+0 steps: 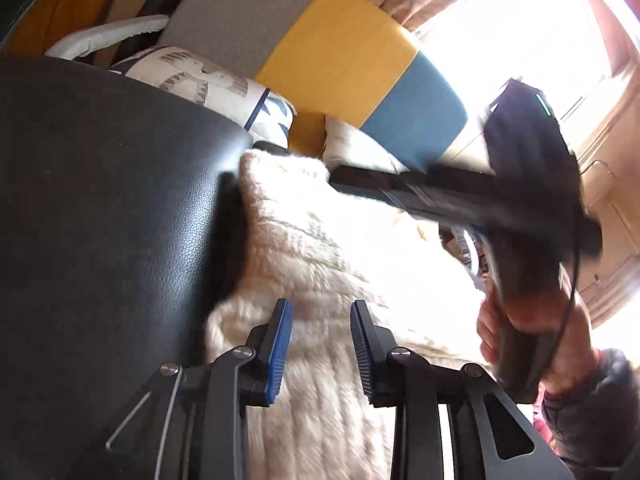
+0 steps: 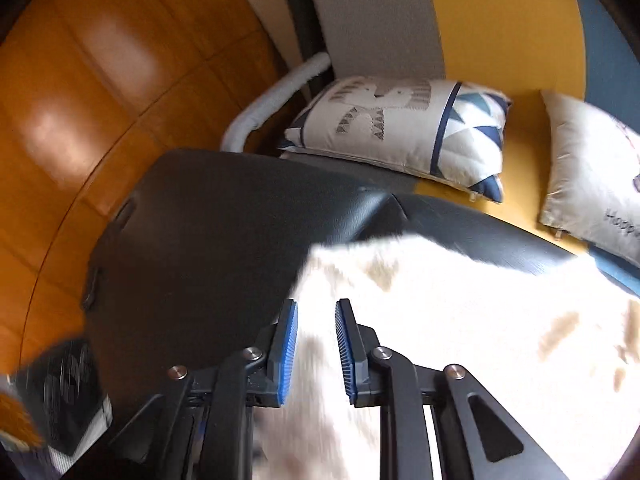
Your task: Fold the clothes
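Here, one cream sweater (image 1: 320, 248) lies on one black surface (image 1: 100, 200); both claws, left (image 1: 320, 344) and right (image 2: 316, 348), spread

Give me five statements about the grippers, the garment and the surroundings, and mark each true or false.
1. The fluffy cream knitted garment lies on a black leather surface. True.
2. The left gripper is shut on the garment. False: its jaws stand apart, nothing between them.
3. The right gripper is open above the garment. True.
4. The white cushion with a grey animal print and blue triangles lies on the wooden floor. False: it lies on a grey, yellow and blue sofa.
5. The garment is dark red. False: cream white.
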Demonstrator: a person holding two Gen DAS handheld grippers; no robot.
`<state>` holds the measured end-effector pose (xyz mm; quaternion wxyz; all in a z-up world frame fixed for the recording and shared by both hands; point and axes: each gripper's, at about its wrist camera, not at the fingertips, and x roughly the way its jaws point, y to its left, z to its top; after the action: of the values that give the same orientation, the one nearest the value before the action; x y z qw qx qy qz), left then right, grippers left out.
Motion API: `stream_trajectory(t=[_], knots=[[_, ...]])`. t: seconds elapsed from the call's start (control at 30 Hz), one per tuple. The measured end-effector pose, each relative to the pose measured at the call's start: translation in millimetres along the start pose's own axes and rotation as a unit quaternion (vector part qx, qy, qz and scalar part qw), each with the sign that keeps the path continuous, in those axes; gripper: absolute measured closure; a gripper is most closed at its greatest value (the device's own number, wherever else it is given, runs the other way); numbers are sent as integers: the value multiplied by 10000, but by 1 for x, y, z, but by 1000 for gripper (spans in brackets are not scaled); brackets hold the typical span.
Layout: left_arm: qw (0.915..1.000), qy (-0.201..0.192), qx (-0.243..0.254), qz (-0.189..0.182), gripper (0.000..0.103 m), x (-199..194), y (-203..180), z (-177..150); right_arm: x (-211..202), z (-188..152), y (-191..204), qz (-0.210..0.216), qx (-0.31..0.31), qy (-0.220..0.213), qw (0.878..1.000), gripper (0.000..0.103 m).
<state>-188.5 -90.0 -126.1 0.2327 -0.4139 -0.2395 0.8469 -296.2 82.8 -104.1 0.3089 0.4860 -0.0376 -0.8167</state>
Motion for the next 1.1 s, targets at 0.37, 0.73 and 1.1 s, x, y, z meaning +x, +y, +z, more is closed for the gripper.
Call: stream_trajectory(t=[0.37,0.73,1.1], knots=[[9972,329,457,484,66,22,-16,-23,-78,-135,-102,-1196,1056,-448,9862,85],[9975,339,342,512,65,-27,-17,-34,-122,-177,-116,-671,1858,-1271,9720,79],[9960,707,123,525,58,-135,31,-132,-232,-343,-111,-13,3149,-1371,9392,69]])
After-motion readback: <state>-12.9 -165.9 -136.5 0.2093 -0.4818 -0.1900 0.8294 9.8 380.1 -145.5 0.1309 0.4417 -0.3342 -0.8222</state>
